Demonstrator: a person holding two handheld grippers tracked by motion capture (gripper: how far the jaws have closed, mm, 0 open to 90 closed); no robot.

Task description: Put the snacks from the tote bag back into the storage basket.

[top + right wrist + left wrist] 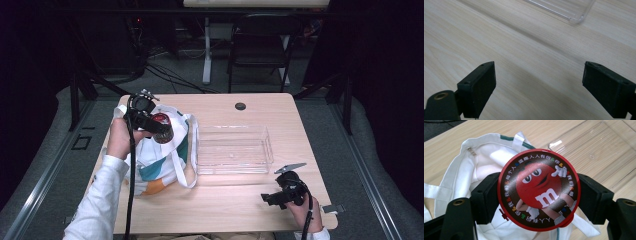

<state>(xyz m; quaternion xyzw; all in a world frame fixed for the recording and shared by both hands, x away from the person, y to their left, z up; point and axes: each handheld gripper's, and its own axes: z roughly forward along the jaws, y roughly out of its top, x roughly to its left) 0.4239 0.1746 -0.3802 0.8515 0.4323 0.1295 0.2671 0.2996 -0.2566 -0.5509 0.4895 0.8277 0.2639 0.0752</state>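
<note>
My left claw (pixel 539 192) grips the round red candy tin (pixel 539 191) above the white cloth bag (pixel 484 167); my right claw (pixel 539 90) gapes empty over the wooden tabletop (pixel 524 57).

A round red-rimmed tin (pixel 539 191) carries the readable print: its lid shows a red M&M's candy character with a large white lowercase "m" on its belly. Around the dark border of the lid runs a ring of small white Chinese characters, with coloured "&" signs set between the groups; the part along the top reads roughly "趣人人有份" and "你&我", while the rest is too small or too turned to read with any certainty. In the high view the tin (pixel 162 128) is too small for its print to be read.
</note>
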